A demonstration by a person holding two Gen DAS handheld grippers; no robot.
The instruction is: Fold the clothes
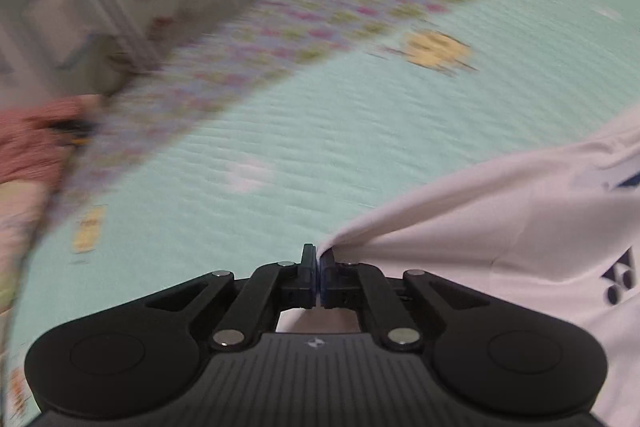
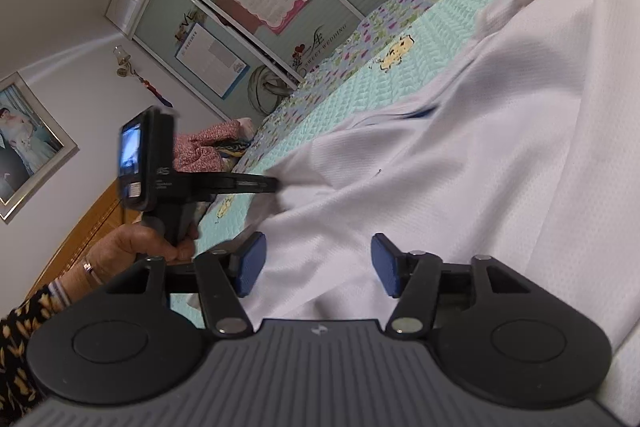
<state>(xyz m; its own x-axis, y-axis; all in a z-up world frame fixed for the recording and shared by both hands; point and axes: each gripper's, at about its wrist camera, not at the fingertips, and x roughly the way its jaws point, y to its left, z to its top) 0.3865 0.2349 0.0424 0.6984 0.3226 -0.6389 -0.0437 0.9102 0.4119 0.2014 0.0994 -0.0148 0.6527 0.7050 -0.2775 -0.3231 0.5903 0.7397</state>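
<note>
Left gripper (image 1: 319, 259) pinches the white shirt (image 1: 500, 235) edge, fabric trailing toward 3 o'clock over the mint bedspread (image 1: 320, 131). Right gripper (image 2: 316, 263) gapes wide, empty, shirt just beyond. Should keep cloth taut; right should grab a matching edge.

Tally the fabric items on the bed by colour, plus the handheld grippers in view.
White garment: 1, pinched at its edge by the left gripper
Pink-red cloth, bunched at the bed's far edge: 1
Mint quilted bedspread: 1
Grippers: 2, the left, and the right gripper with jaws open
Total: 5
</note>
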